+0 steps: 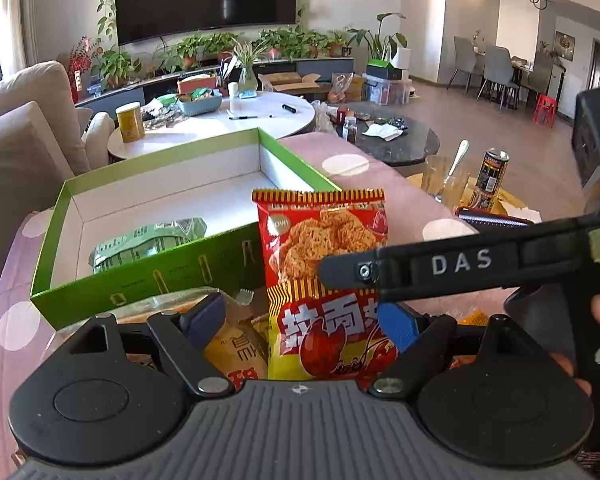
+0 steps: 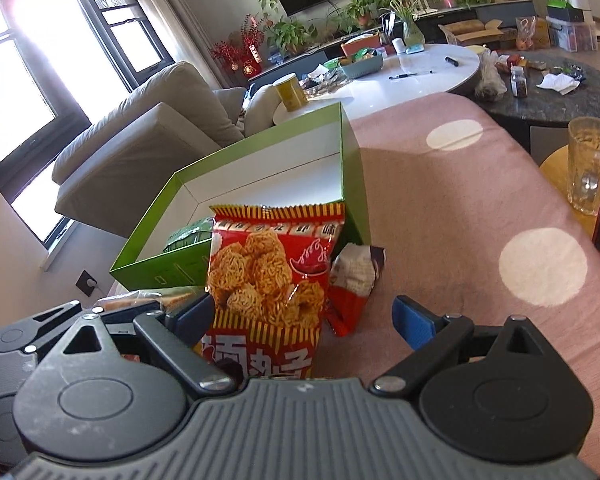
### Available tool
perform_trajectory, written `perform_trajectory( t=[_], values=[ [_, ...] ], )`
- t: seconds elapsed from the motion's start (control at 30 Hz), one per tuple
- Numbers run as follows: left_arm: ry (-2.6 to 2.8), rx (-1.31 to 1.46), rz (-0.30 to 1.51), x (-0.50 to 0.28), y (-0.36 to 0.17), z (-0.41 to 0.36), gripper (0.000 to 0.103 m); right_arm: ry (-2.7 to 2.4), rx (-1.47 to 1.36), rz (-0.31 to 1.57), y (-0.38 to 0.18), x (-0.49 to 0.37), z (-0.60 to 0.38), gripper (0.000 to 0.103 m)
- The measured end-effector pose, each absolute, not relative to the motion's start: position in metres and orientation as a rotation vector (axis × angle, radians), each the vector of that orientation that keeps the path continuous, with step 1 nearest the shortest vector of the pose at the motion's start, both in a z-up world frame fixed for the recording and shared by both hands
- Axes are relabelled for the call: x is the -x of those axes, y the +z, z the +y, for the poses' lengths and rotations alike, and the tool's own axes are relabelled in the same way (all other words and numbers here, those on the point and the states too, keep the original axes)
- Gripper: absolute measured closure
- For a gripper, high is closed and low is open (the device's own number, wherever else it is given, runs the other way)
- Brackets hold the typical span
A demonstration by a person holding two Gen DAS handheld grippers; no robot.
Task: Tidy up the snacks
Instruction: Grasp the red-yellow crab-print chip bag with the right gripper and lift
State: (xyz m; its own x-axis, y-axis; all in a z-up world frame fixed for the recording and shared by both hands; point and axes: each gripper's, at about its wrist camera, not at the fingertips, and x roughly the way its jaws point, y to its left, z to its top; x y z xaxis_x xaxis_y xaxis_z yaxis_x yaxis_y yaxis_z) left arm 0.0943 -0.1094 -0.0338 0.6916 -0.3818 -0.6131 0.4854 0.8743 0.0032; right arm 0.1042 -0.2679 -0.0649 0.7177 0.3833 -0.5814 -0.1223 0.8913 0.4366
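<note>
My left gripper [image 1: 300, 320] has its fingers spread around the lower part of the red noodle-snack packet [image 1: 324, 280], not visibly pinching it; my right gripper [image 2: 300, 316], likewise spread, flanks the same packet, which stands upright just before the green box [image 1: 148, 276]. Risk, as I judge it: unheld, the packet may topple onto the yellow packet [image 1: 240, 352] or pink cloth [image 2: 440, 200]; closing both grippers could crush it.
</note>
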Motion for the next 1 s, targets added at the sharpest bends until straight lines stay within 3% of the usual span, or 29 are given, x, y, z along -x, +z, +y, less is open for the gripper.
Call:
perform_trajectory(
  t=[0.47,0.7,0.77,0.87,1.0],
  values=[
    [-0.506,-0.213,0.601,-0.095,-0.027,-0.118,0.023,0.29,-0.419,0.725,-0.066,-0.105,-0.273,0.021],
    [-0.549,-0.225,0.677,-0.12,-0.042,-0.132,0.023,0.272,-0.425,0.717,-0.061,-0.105,-0.276,0.021],
    [-0.553,-0.214,0.697,-0.123,-0.046,-0.133,0.025,0.271,-0.416,0.721,-0.061,-0.105,-0.276,0.021],
    [-0.566,-0.205,0.713,-0.121,-0.048,-0.131,0.038,0.281,-0.401,0.737,-0.064,-0.107,-0.273,0.021],
    [-0.563,-0.212,0.713,-0.117,-0.046,-0.131,0.043,0.309,-0.407,0.758,-0.07,-0.109,-0.268,0.024]
  ],
)
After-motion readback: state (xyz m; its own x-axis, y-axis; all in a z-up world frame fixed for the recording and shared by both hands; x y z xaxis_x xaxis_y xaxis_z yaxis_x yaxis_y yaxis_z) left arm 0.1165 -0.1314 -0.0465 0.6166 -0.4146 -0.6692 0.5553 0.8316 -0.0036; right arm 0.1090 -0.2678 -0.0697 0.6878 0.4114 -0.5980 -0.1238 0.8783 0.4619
